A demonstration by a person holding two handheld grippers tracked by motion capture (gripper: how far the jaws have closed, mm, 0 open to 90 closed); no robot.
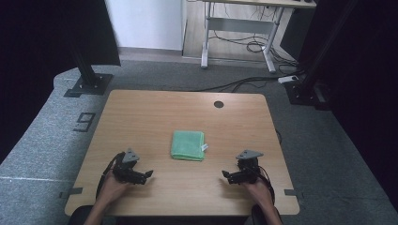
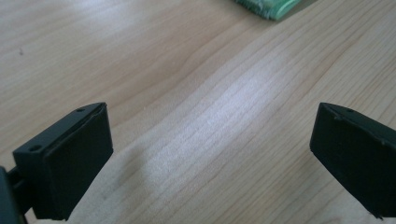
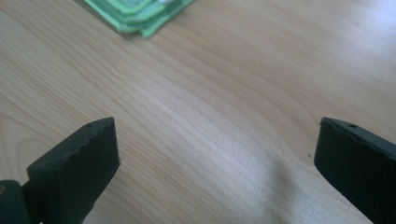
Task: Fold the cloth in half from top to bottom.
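A folded green cloth [image 1: 188, 145] lies flat near the middle of the high view, on the wooden table [image 1: 141, 112], with a small white tag [image 1: 205, 147] sticking out of its right edge. In the left gripper view a corner of the cloth [image 2: 271, 7] peeks in at the top right of the frame; in the right gripper view its stacked folds [image 3: 140, 11] sit at the upper left.

Down and to the left of the cloth in the high view is the left gripper [image 1: 149, 174], and down and to the right is the right gripper [image 1: 224, 175], each tipped inward toward the cloth. Both are well apart from it. Their jaws stand wide with only bare wood between them, so both are released and grasping nothing.

The step in hand looks like an approach to the cloth from both sides (most likely to unfold it or pick it up). To do it well, each gripper should probably come in low and level at a near corner, one jaw sliding under only the layers wanted. Closing on the full stack would lift the whole bundle. Keeping the two hands matched in height should stop the cloth from skewing across the table.
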